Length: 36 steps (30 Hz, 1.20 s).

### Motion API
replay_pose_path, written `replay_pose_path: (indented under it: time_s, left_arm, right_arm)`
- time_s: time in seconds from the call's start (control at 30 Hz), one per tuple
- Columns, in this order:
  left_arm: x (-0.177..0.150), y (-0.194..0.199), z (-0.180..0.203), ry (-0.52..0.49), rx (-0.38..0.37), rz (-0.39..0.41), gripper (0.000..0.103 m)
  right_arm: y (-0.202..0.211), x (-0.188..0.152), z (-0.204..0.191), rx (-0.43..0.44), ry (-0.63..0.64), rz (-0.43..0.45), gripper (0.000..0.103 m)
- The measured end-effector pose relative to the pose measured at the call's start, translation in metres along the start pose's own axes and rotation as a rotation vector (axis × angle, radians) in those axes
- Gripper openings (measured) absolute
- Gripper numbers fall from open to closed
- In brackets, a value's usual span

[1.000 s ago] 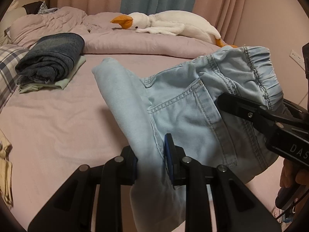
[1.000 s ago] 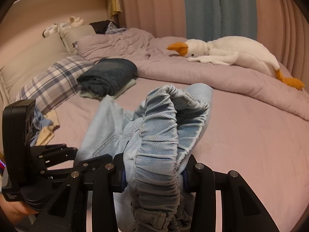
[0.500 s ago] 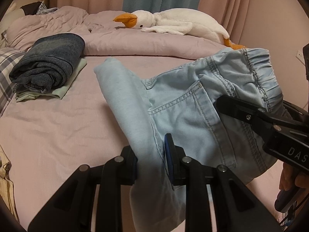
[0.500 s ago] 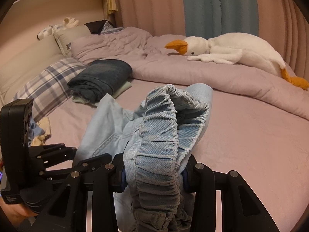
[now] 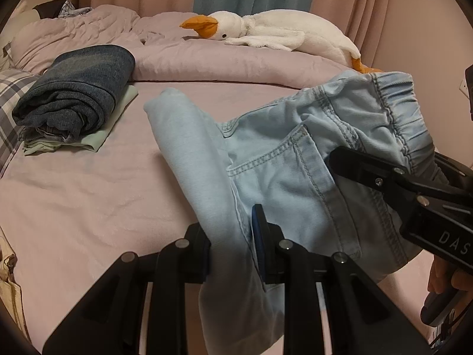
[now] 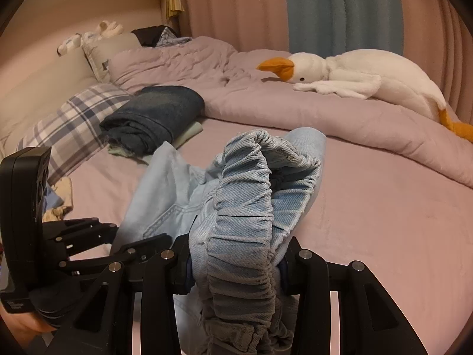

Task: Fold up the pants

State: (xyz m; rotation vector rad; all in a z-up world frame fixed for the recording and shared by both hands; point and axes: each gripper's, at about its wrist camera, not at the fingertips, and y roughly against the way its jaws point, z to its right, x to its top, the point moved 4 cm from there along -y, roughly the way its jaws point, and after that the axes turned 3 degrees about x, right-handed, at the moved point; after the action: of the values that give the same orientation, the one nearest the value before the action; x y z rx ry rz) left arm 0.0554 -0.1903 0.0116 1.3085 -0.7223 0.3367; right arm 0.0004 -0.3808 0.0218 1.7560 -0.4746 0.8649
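Note:
A pair of light blue denim pants (image 5: 283, 159) hangs folded between both grippers, held above the pink bed. My left gripper (image 5: 233, 245) is shut on the folded leg part of the pants. My right gripper (image 6: 236, 269) is shut on the bunched elastic waistband (image 6: 251, 195). The right gripper also shows at the right of the left wrist view (image 5: 393, 183), clamped beside the back pocket. The left gripper shows at the lower left of the right wrist view (image 6: 88, 236).
A folded dark blue pair of jeans (image 5: 77, 88) lies on a pale green garment at the left of the bed (image 5: 88, 195). A white plush goose (image 5: 275, 32) lies on the rolled duvet at the back. A plaid pillow (image 6: 68, 127) lies at the left.
Both grippers have carried the pants a little toward the stack of folded clothes. The grips have not changed.

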Motion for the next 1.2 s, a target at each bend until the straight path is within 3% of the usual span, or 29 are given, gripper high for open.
replay_pose_path:
  time_s: [1.2]
  left_arm:
    - [0.0, -0.024, -0.006, -0.017, 0.017, -0.067, 0.023]
  right_arm:
    - [-0.029, -0.003, 0.011, -0.017, -0.026, -0.085, 0.043]
